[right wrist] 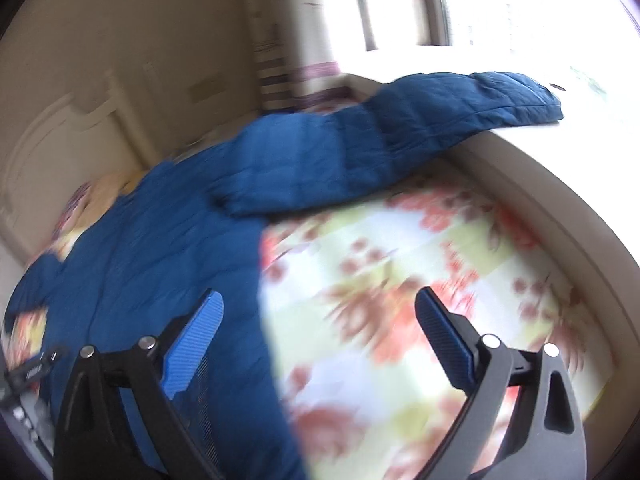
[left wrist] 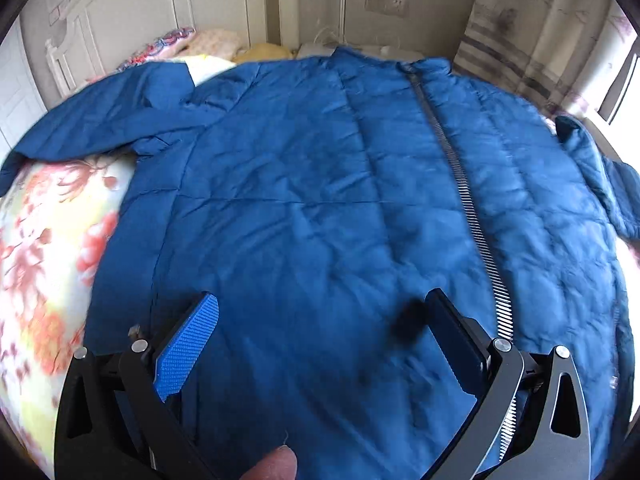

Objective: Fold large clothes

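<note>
Blue jacket [left wrist: 320, 184] flat on floral bedsheet [left wrist: 52, 248], pillows [left wrist: 192, 46] beyond, left gripper [left wrist: 320, 344] and right gripper [right wrist: 320, 344] both spread, empty.

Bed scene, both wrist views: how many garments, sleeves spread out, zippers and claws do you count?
Blue padded jacket: 1
Sleeves spread out: 2 (one, other)
Zipper: 1
Claws: 2 (left claw, right claw), both open
Total: 6

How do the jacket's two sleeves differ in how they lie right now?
The right-side sleeve stretches out straight, its cuff reaching off the floral bedspread onto the pale ledge by the window. The left-side sleeve lies creased and bunched toward the headboard, wholly on the bed. Both are the same quilted blue, and neither is folded in yet.
</note>
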A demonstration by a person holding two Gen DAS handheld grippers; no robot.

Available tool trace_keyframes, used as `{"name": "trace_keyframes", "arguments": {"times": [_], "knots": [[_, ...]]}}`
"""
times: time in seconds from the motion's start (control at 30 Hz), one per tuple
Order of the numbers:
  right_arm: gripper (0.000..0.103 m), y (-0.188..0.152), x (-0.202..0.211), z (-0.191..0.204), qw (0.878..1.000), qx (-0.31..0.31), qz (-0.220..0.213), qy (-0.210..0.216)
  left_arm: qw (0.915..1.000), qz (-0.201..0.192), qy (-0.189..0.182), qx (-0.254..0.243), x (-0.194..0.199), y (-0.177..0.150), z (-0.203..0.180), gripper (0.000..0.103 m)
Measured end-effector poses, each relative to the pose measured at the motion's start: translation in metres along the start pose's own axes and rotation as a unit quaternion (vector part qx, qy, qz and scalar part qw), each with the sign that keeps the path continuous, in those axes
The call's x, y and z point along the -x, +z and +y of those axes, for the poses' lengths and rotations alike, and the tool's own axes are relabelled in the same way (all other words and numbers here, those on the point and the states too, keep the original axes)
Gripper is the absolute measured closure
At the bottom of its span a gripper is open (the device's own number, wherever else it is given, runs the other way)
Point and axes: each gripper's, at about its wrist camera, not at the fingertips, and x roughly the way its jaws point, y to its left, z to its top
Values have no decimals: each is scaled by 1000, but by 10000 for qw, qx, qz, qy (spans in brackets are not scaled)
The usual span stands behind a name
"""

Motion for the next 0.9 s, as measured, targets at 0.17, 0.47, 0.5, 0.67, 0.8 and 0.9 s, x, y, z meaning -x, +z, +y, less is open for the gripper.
{"name": "trace_keyframes", "arguments": {"times": [0.17,0.47,0.5,0.67,0.8,0.9], "knots": [[8,56,-67,-44,9964,-630,63,-558,9993,-168,-159,-302,-4,-5,0,4],[65,94,-108,-77,9858,-1538,-236,-629,9984,-173,-296,-453,-3,-11,1,4],[85,96,-105,-74,9850,-1582,-374,-576,9984,-172,-274,-469,-3,-11,0,4],[97,112,-57,2,9863,-468,-1558,-277,9984,-182,-308,-435,-3,-11,2,4],[97,111,-26,111,9767,719,-1928,603,9984,-197,-348,-401,-2,-11,4,4],[97,84,-17,206,9544,1871,-1805,1469,9984,-214,-387,-363,-1,-12,6,4]]}}
